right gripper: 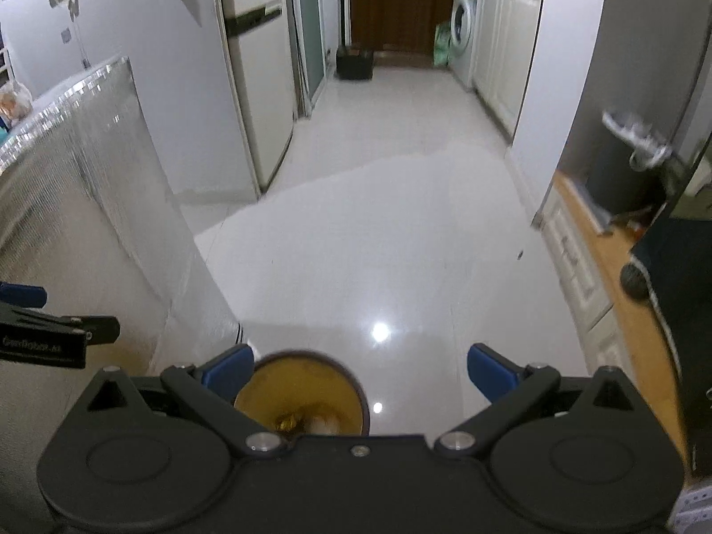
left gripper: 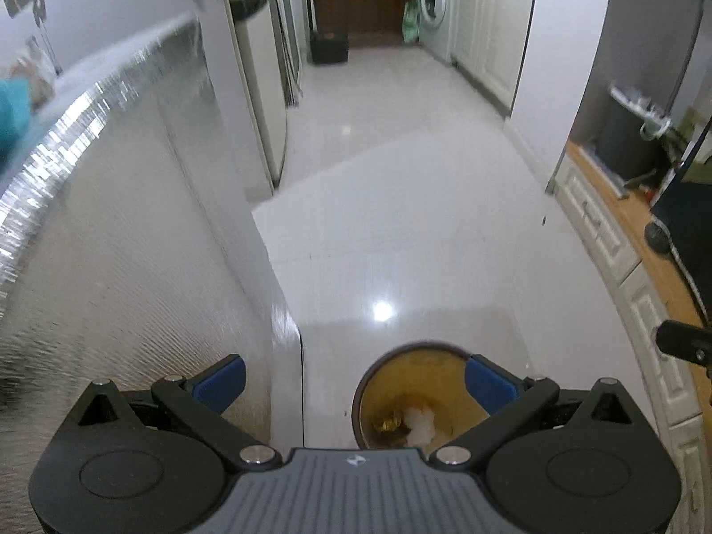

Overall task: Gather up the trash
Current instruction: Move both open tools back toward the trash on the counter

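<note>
A round bin (left gripper: 414, 365) with a yellow inside stands on the white floor below both grippers. It holds a white crumpled tissue (left gripper: 420, 422) and a gold wrapper (left gripper: 389, 425). It also shows in the right wrist view (right gripper: 307, 382), with the wrapper (right gripper: 289, 422) and the tissue (right gripper: 322, 423) inside. My left gripper (left gripper: 356, 378) is open and empty, its right finger over the bin's rim. My right gripper (right gripper: 360, 371) is open and empty, its left finger at the bin's left rim. The left gripper's side shows at the left edge of the right wrist view (right gripper: 44, 333).
A table with a silvery cloth (left gripper: 111, 178) stands at the left, with a bag (right gripper: 13, 102) on it. A fridge (right gripper: 258, 89) stands beyond. A wooden counter with white drawers (left gripper: 623, 231) runs along the right. A washing machine (left gripper: 436, 4) and a dark crate (left gripper: 329, 46) stand down the hall.
</note>
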`<state>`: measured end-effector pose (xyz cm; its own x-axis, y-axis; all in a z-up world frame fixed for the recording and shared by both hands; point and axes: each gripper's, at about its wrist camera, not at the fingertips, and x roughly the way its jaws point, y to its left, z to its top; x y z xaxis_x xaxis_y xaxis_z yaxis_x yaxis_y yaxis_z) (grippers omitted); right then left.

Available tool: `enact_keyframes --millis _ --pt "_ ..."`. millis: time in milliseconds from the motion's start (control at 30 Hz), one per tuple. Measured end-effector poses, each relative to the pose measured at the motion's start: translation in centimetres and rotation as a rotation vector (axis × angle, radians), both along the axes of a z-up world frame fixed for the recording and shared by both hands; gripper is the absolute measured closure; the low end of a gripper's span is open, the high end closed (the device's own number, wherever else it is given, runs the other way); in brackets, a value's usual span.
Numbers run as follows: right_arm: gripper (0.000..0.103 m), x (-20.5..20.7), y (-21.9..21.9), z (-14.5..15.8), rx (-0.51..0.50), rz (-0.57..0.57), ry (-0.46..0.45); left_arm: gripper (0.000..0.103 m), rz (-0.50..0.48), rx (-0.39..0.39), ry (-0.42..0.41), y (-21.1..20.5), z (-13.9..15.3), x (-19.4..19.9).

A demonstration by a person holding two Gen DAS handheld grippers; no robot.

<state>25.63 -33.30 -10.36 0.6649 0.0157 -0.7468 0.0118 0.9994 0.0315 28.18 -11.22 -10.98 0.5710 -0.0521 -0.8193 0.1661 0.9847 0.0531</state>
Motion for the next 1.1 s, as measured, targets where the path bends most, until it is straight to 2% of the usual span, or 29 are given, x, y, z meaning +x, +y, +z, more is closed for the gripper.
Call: enact_keyframes --millis 167,400,600,900,1100 --pt "0.000 -1.7 0.7 3.0 -0.005 0.007 -0.106 0.000 0.002 -0.018 -0.091 0.6 3.7 -1.8" --pt "0.000 -3.5 2.5 7.5 0.016 0.051 -0.261 0.000 0.019 -0.052 -0.266 2.7 10.5 -4.6" --pt "0.000 -4.8 4.7 11.0 0.022 0.100 -0.368 0.000 0.022 -0.024 -0.409 4.9 15.6 -6.9" --pt "0.000 -5.6 8.6 15.8 0.023 0.140 -0.501 0.000 0.034 0.009 -0.551 10.6 20.1 -8.5" --pt "0.000 -4.9 12.6 17.7 0.030 0.209 -0.550 0.000 0.068 0.036 -0.589 16.0 21.2 -7.0"
